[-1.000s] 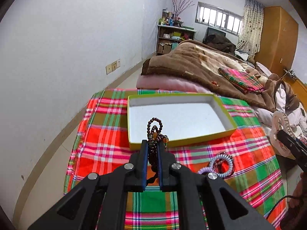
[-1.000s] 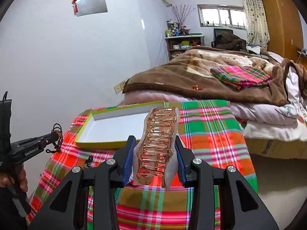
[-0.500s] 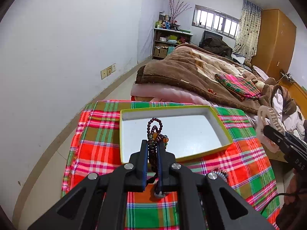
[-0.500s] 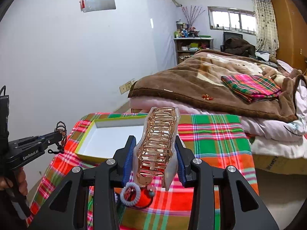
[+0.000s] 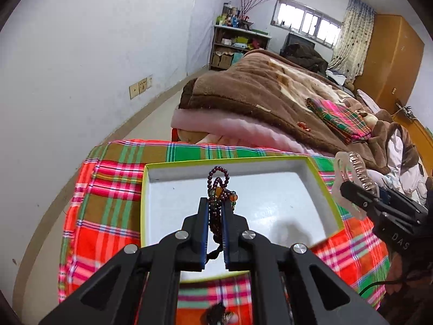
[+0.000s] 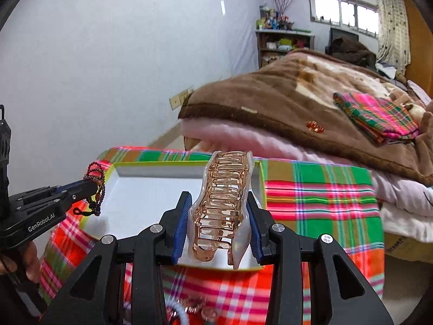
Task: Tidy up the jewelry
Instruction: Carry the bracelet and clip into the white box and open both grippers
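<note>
My left gripper (image 5: pixel 216 205) is shut on a dark purple bead bracelet (image 5: pixel 218 187) and holds it above the white inside of a shallow box with a yellow-green rim (image 5: pixel 143 203). My right gripper (image 6: pixel 219 203) is shut on a rose-gold and clear hair claw clip (image 6: pixel 224 205), held above the box's near right part (image 6: pixel 262 178). In the left wrist view the right gripper (image 5: pixel 349 187) with the clip (image 5: pixel 354 170) is over the box's right edge. In the right wrist view the left gripper (image 6: pixel 92 184) with the bracelet (image 6: pixel 96 189) is at the box's left edge.
The box lies on a red, green and pink plaid cloth (image 5: pixel 108 189) over a small table. More small jewelry pieces (image 6: pixel 189 311) lie on the cloth under my grippers. Behind is a bed with a brown blanket (image 5: pixel 270 92). A white wall (image 5: pixel 81 54) is on the left.
Both grippers have moved forward over the box, each still holding its piece. The box now fills more of both views, and the coiled hair tie has dropped out of sight below.
</note>
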The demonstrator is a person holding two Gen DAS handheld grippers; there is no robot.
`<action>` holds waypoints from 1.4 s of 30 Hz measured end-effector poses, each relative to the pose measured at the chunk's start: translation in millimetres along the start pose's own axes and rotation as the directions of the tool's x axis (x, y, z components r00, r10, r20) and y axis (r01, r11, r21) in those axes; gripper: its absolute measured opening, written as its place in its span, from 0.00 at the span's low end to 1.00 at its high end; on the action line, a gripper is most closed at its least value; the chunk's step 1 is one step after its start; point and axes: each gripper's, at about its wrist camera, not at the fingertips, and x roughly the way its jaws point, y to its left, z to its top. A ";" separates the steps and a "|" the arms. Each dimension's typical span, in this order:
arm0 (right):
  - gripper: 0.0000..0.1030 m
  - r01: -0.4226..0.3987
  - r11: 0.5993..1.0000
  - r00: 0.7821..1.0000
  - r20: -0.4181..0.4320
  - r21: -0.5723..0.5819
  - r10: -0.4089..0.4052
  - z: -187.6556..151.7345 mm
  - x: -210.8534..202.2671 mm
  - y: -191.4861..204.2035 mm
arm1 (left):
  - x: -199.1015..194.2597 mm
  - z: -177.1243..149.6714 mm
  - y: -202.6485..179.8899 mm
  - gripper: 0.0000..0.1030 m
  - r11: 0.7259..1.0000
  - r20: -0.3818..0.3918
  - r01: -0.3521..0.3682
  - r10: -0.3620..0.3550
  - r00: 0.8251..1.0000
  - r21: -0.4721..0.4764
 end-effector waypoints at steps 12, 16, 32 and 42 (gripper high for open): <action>0.38 0.048 0.996 0.991 -0.120 -0.076 -0.057 -0.1 66.1 -0.9 | 55.2 -1.8 8.0 0.09 1.000 -0.087 -0.026 0.025 0.996 -0.009; 0.38 0.059 0.994 0.989 -0.127 -0.091 -0.070 0.7 74.6 0.3 | 62.0 -3.6 11.6 0.09 0.999 -0.095 -0.041 0.040 0.995 -0.009; 0.38 0.083 0.989 0.990 -0.104 -0.120 -0.096 7.7 86.4 6.6 | 73.4 -5.2 22.5 0.10 0.998 -0.128 -0.052 0.047 0.991 -0.038; 0.45 0.087 0.989 0.992 -0.082 -0.117 -0.097 9.7 84.9 5.1 | 72.6 -6.4 23.6 0.30 0.997 -0.135 -0.062 0.054 0.989 -0.050</action>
